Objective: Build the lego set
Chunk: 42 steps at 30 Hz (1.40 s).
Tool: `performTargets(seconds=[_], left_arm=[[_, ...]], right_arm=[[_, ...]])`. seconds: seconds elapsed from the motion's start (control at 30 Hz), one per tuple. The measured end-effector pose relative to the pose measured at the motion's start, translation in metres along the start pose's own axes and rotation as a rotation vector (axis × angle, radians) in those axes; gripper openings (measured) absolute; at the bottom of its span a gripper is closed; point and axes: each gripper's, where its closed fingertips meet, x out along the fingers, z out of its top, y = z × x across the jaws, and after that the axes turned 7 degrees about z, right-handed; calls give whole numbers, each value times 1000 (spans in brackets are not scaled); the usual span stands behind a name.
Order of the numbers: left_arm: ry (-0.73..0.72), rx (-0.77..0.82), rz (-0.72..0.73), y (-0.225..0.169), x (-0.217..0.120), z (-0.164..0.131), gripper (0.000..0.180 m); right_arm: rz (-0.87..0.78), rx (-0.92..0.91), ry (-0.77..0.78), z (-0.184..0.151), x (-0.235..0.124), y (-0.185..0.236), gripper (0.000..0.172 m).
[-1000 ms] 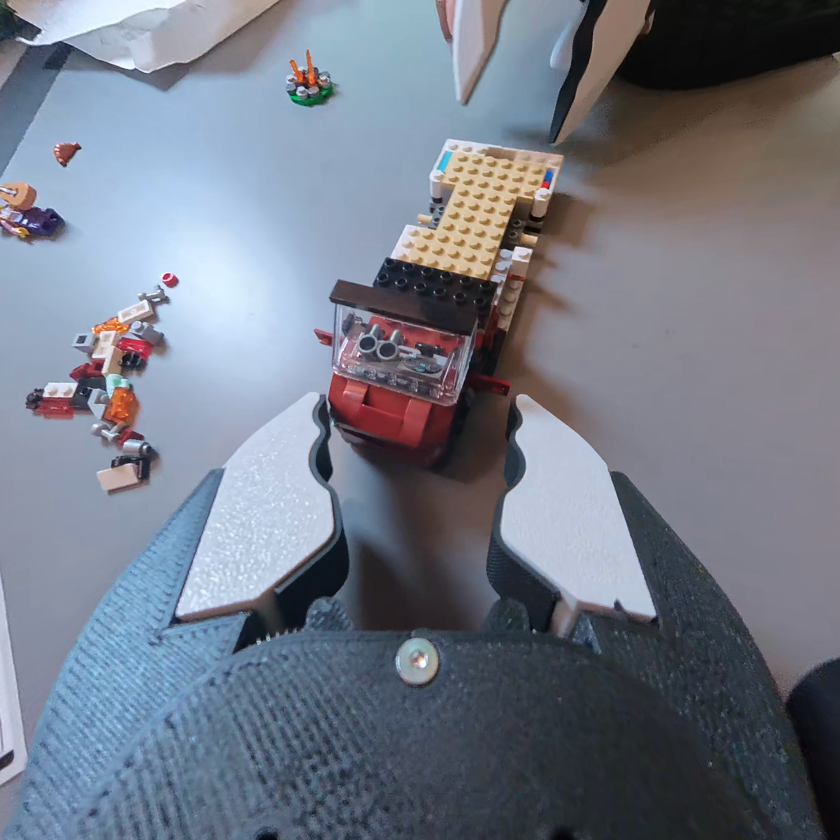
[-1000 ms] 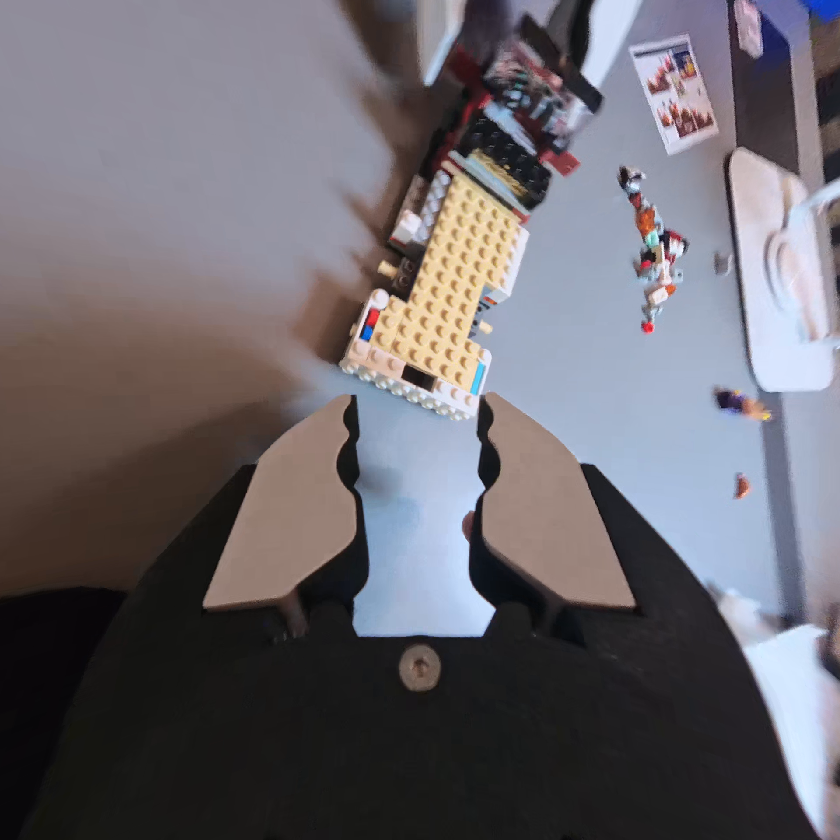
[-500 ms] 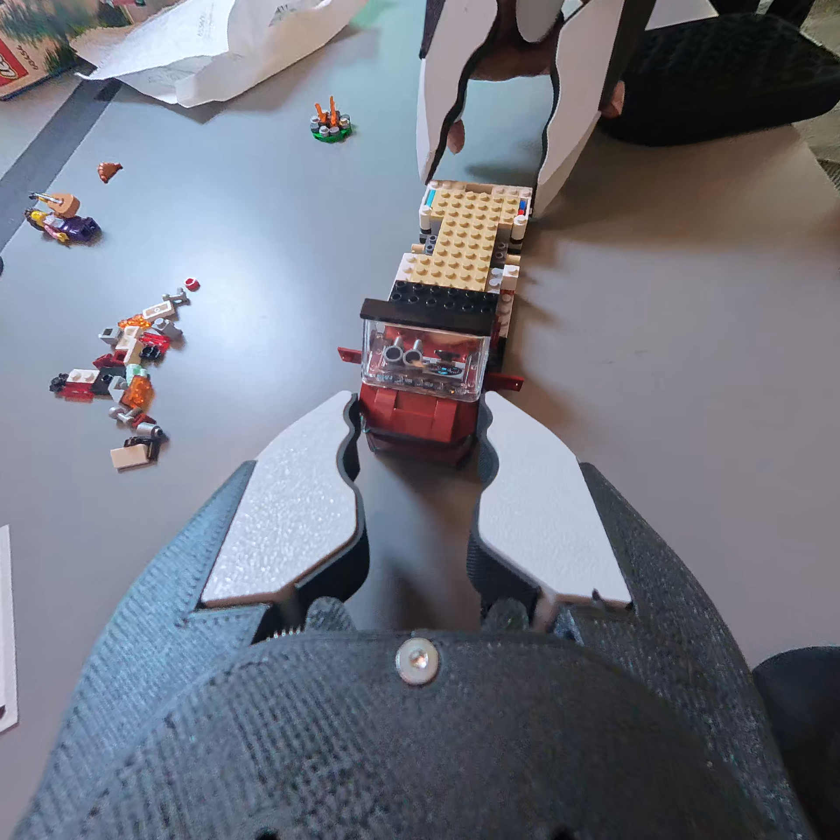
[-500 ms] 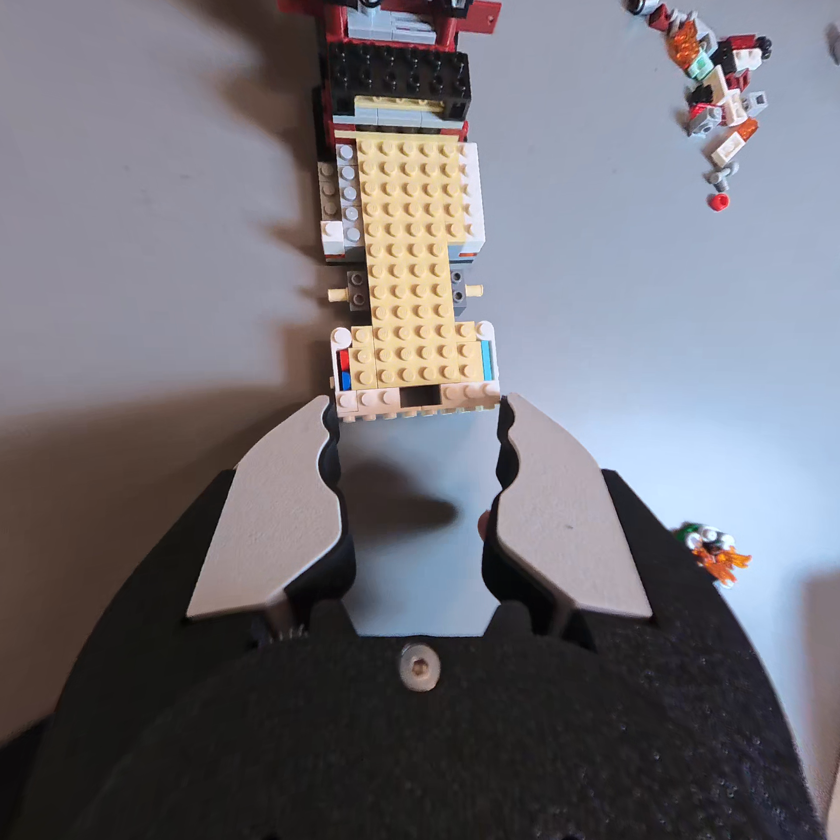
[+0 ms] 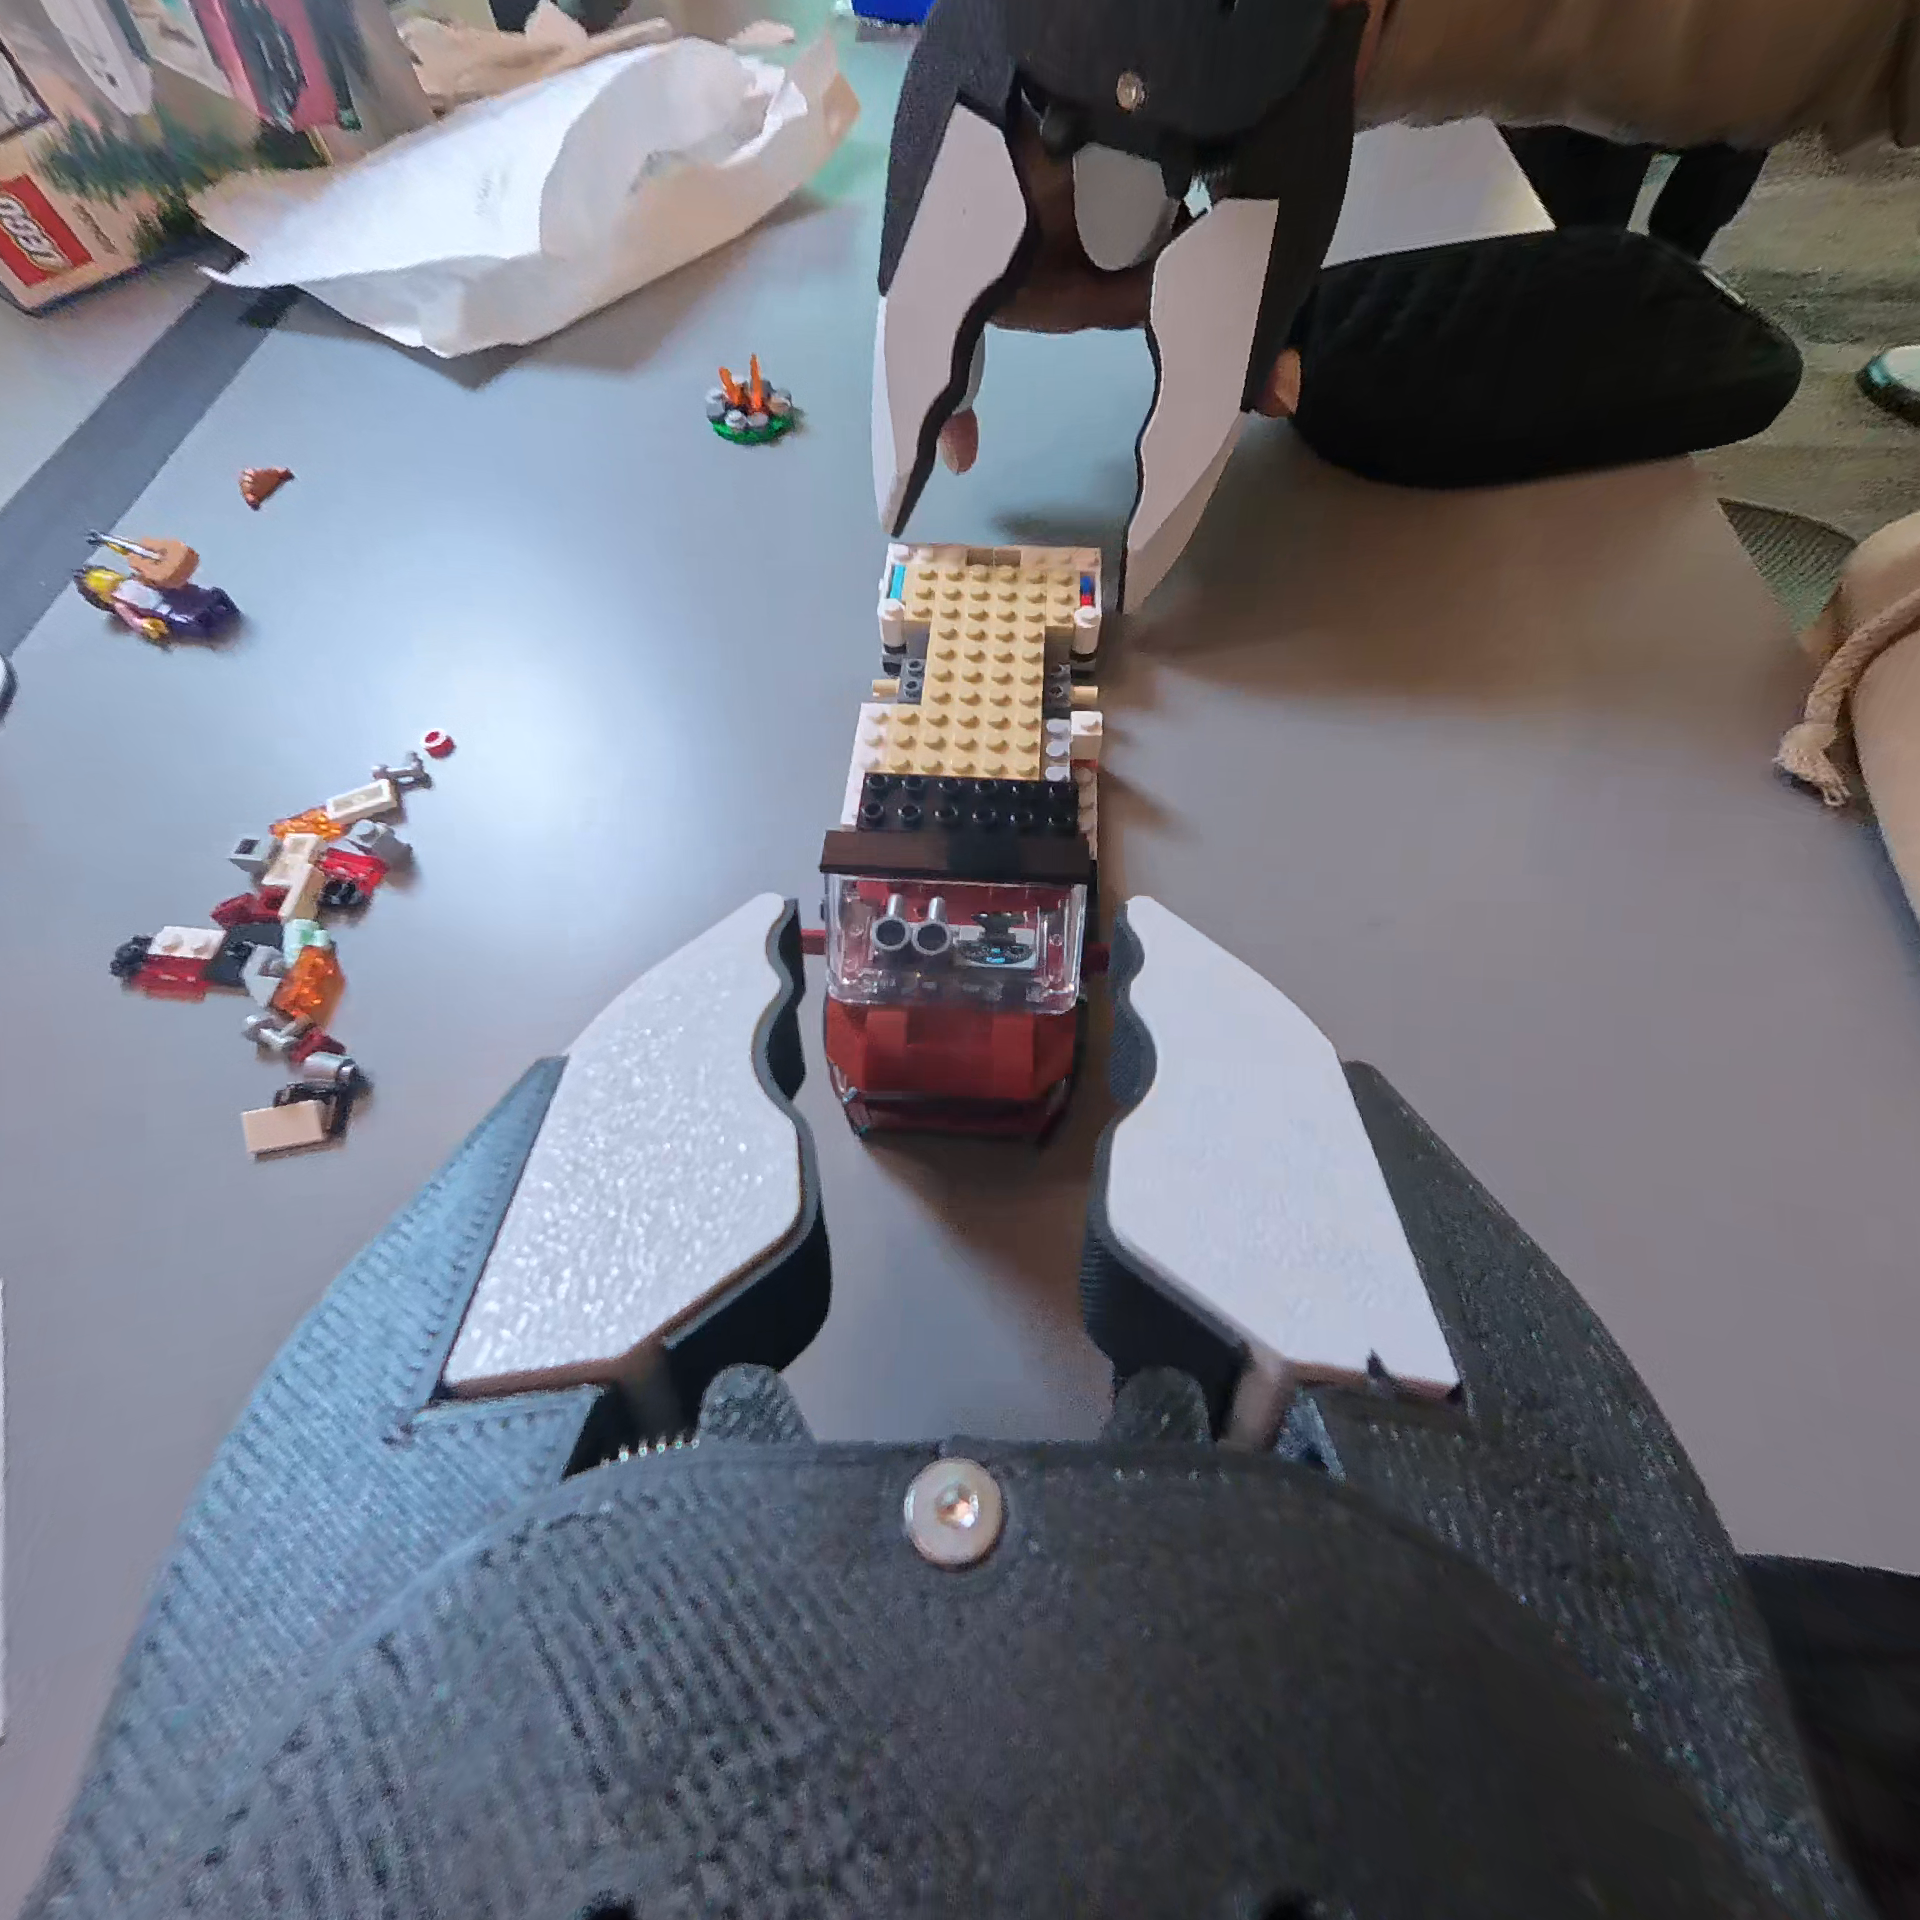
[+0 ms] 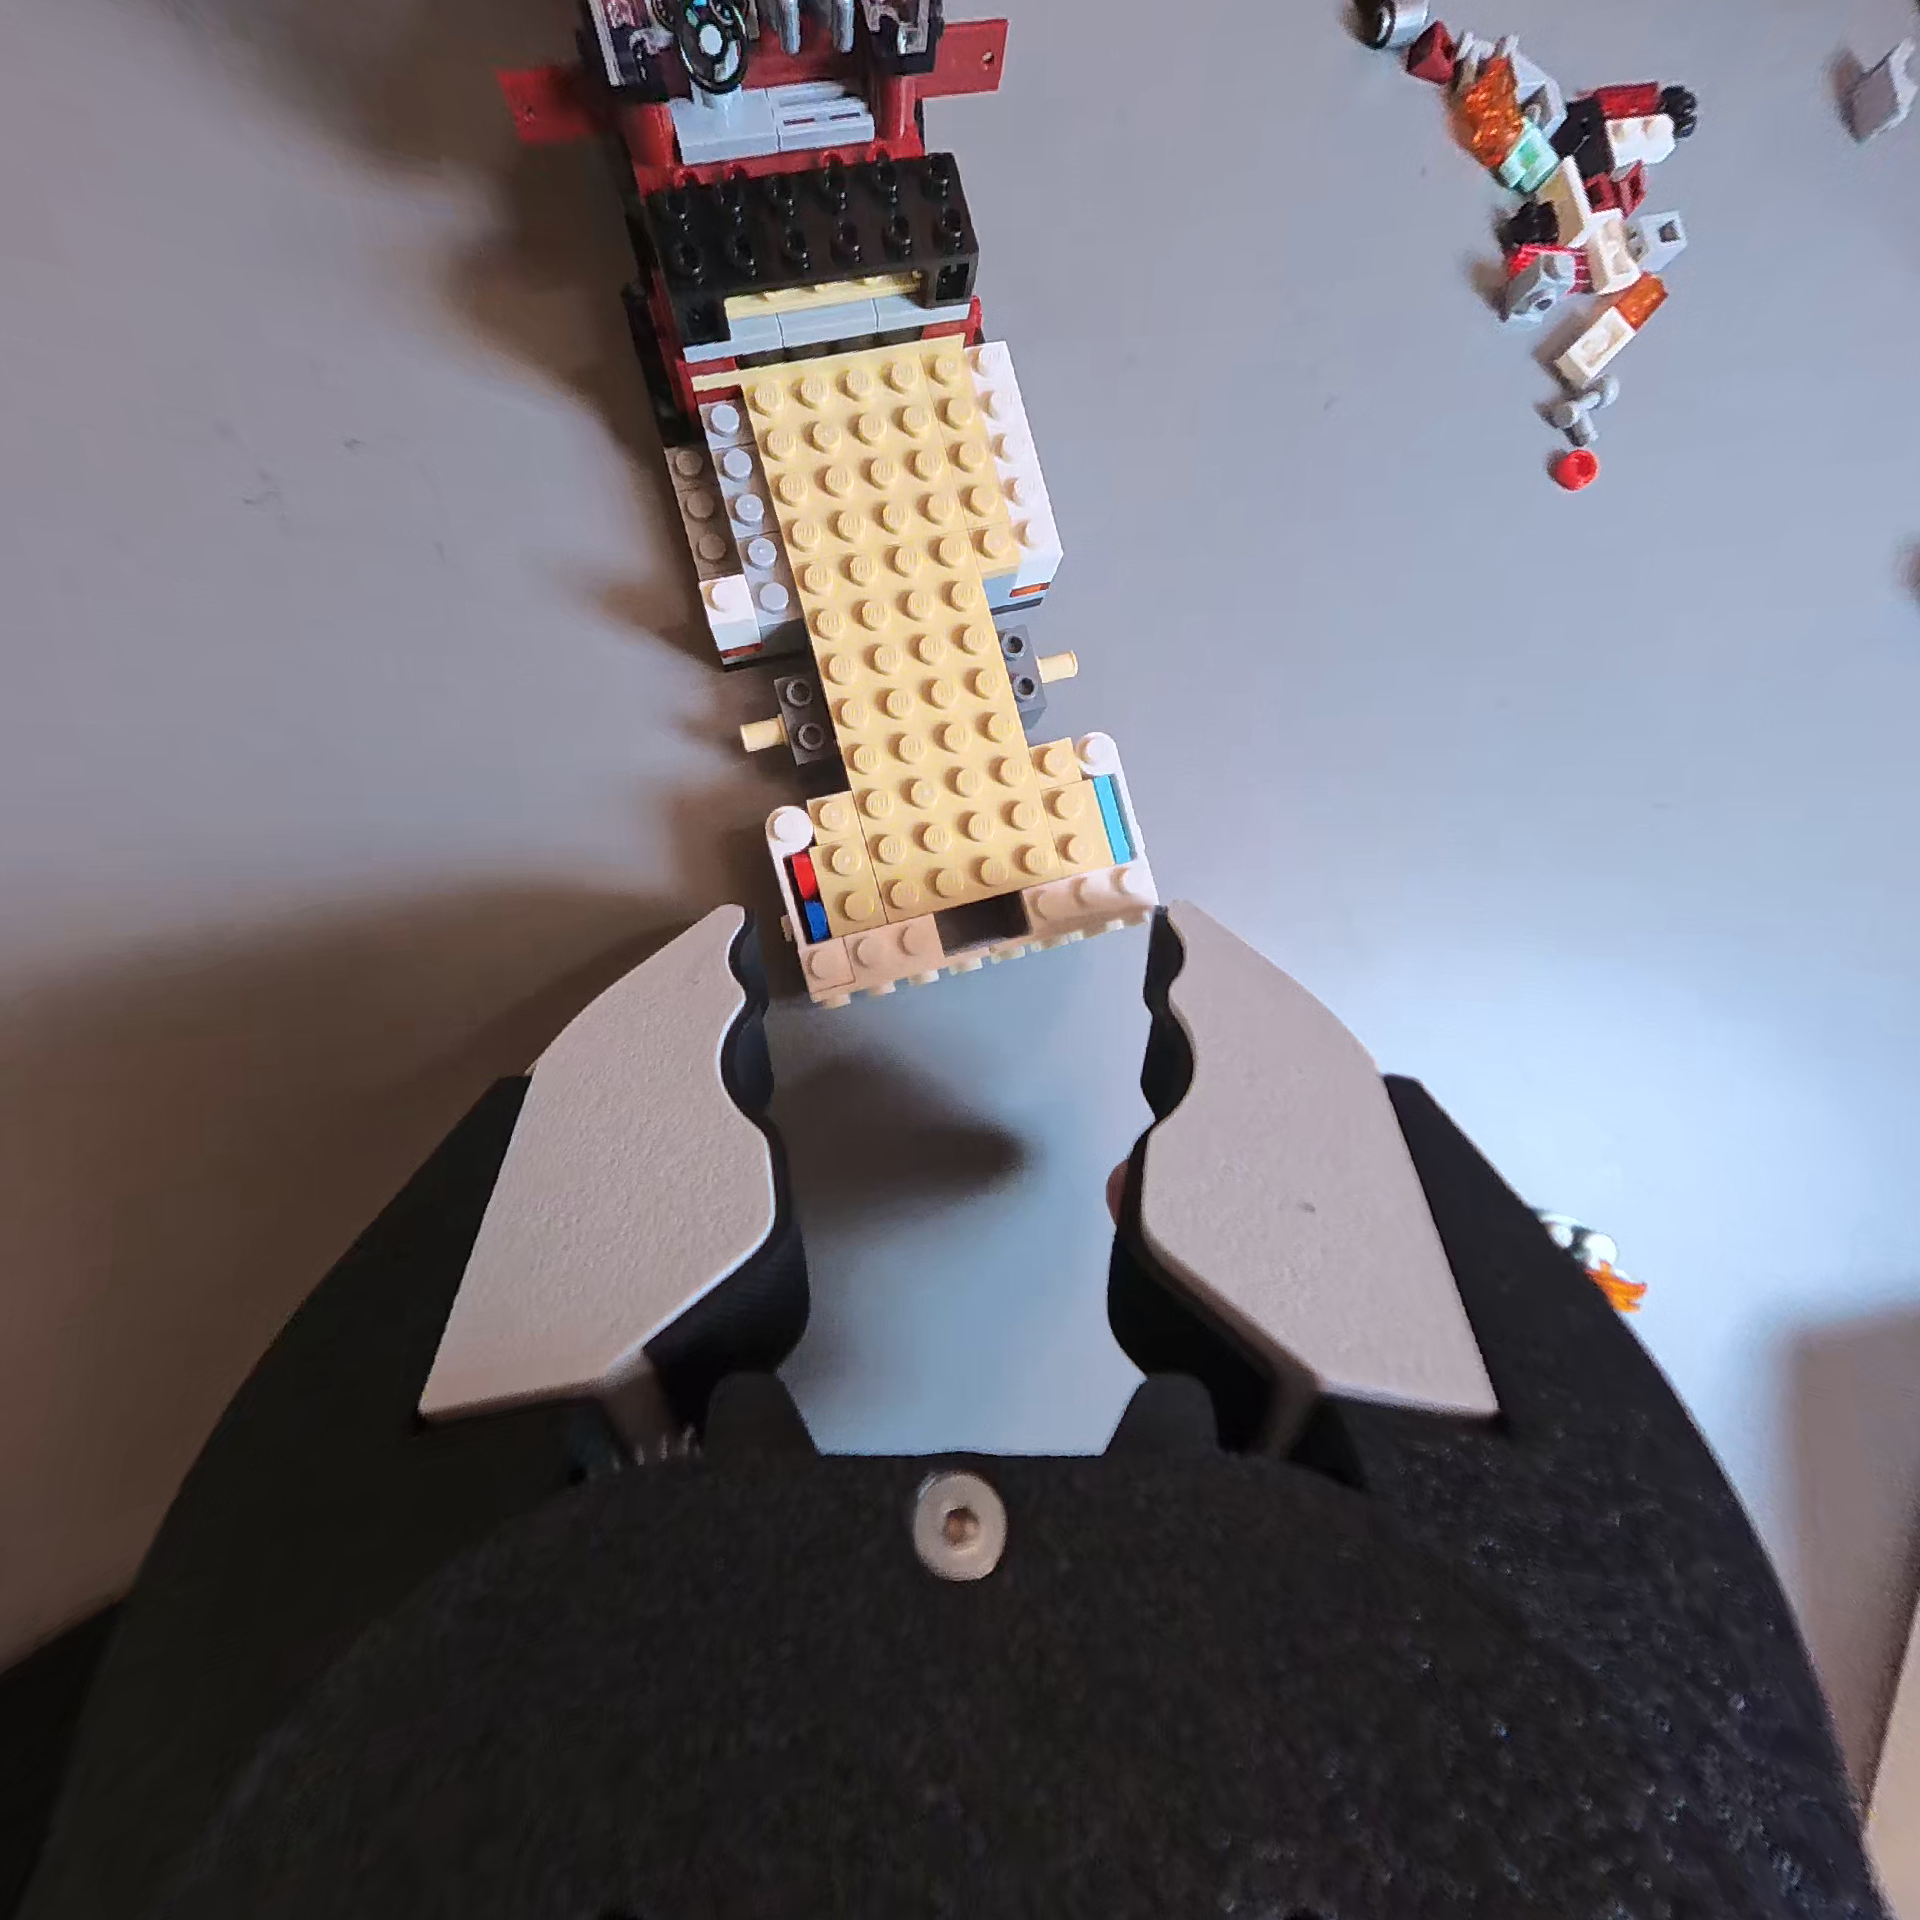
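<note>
**Both grippers parked at either end of the brick truck**

My left gripper (image 5: 956, 935) is spread around the red cab of the brick truck (image 5: 977, 727) on the grey table (image 5: 1455, 935), with small gaps showing, so no grip. My right gripper (image 6: 951, 920) is wide open at the tan rear end, right tip just touching the corner. Studs carry tiny embossed lettering. A printed box (image 5: 62, 218) sits far left, loose bricks (image 5: 270, 935) nearby.

Brick truck's (image 6: 831, 312) cab cut off above.
</note>
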Motion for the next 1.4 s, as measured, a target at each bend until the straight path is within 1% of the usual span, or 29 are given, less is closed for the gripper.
performTargets(seconds=[0.07, 0.1, 0.13, 0.4, 0.67, 0.73, 0.77, 0.83, 0.9, 0.93, 1.0, 1.1, 1.17, 1.23, 1.27, 1.4], left_arm=[[16, -16, -18, -2, 3, -4, 55], [19, -13, -6, -1, 4, -5, 49], [16, -4, -2, -1, 4, -5, 49], [52, 24, 26, -1, 5, -7, 49], [28, 10, 32, -1, 6, -6, 49], [12, 10, 36, -2, 5, -5, 49], [10, 7, 40, -2, 4, -6, 49], [0, 11, 51, -3, 1, -8, 59], [-31, -12, 61, -4, -4, -4, 62], [-52, -19, 81, -2, -7, -2, 61], [-93, -39, 128, 3, -14, 3, 52], [-155, -86, 240, 18, -27, 8, 22], [-192, -112, 323, 29, -35, 9, 0], [-199, -163, 405, 43, -41, 6, 0], [-207, -188, 432, 47, -43, 6, 0], [-215, -246, 550, 60, -53, 1, 0]], right_arm=[[4, -3, 1, 0, 1, -1, 70], [6, -3, 0, 0, 1, -1, 70], [10, 0, -4, 1, 1, -2, 69], [11, 6, -30, 2, 2, -6, 67], [4, 14, -45, 2, 2, -7, 68], [1, 25, -61, 2, 1, -8, 71], [-8, 29, -70, 3, -1, -9, 74], [-21, 37, -105, 5, -7, -8, 77], [-46, 41, -147, 8, -14, -8, 79], [-66, 40, -172, 10, -18, -9, 77], [-105, 46, -232, 15, -25, -10, 70], [-173, 43, -342, 26, -35, -11, 48], [-230, 33, -392, 33, -40, -14, 26], [-272, 25, -430, 41, -43, -17, 5], [-299, 21, -440, 44, -44, -20, 0], [-380, 31, -448, 51, -48, -33, 0]])
